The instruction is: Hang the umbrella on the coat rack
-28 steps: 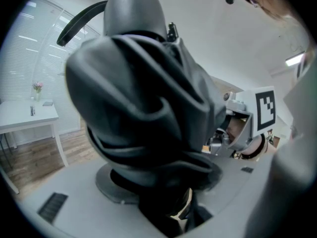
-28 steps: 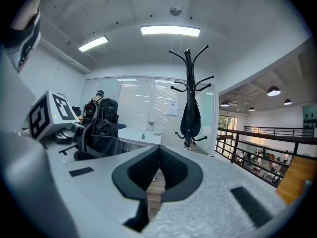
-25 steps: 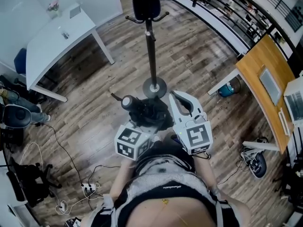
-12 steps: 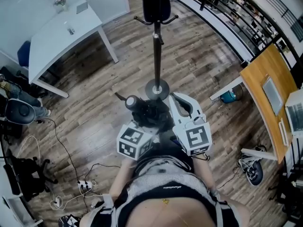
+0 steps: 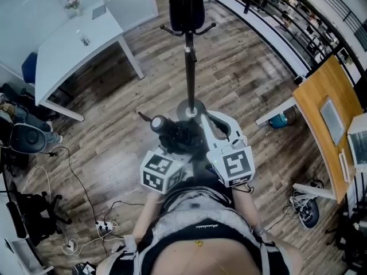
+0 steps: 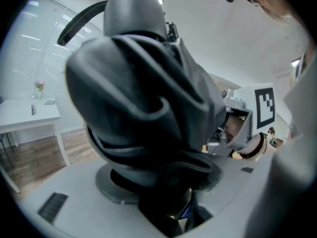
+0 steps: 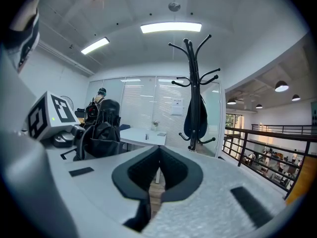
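A folded black umbrella [image 5: 179, 136] with a round handle knob [image 5: 157, 123] sits in my left gripper [image 5: 176, 148], whose jaws are shut on its bunched fabric. In the left gripper view the umbrella [image 6: 143, 108] fills most of the picture. The black coat rack [image 5: 189, 62] stands straight ahead, its round base [image 5: 191, 109] just beyond the umbrella, and a dark item [image 5: 186, 4] hangs at its top. My right gripper [image 5: 210, 119] is beside the umbrella on the right, shut and holding nothing. Its own view shows the right gripper [image 7: 158, 155] aimed at the coat rack [image 7: 193, 83].
A white table [image 5: 80, 44] stands at the far left. A wooden desk [image 5: 324, 96] with a laptop is at the right, with a railing behind it. Cables and a power strip [image 5: 103, 228] lie on the floor at the left, and shoes [image 5: 307, 208] at the right.
Both grippers, the left one still holding the umbrella, have moved forward toward the coat rack. Its base now lies right beyond the gripper tips.
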Tool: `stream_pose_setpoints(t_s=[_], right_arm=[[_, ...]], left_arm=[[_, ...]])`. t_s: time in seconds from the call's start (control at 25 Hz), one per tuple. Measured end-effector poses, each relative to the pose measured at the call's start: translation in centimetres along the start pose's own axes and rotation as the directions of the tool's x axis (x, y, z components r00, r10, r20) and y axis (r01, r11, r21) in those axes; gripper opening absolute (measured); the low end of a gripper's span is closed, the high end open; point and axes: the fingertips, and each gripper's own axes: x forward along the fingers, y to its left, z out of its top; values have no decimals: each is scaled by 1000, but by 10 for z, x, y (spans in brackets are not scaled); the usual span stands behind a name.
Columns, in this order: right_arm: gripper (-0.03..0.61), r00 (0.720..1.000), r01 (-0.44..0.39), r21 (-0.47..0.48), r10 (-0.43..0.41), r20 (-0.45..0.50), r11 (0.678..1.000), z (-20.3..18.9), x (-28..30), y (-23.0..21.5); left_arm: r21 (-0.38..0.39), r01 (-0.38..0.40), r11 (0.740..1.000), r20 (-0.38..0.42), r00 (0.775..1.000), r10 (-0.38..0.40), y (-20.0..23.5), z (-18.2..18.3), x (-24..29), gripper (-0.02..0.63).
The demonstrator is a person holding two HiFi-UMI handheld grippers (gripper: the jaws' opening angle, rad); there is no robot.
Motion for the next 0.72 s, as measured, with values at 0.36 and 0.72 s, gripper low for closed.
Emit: stream_pose_setpoints(t_s=[0.36, 0.72], right_arm=[[5, 1000, -3, 15, 3, 5, 1000, 7, 31, -25], [5, 999, 4, 1, -4, 33, 1000, 20, 64, -51]], left_arm=[[6, 4, 1000, -16, 1000, -4, 21, 18, 25, 244], [29, 11, 1000, -14, 1000, -10, 43, 49, 50, 244]])
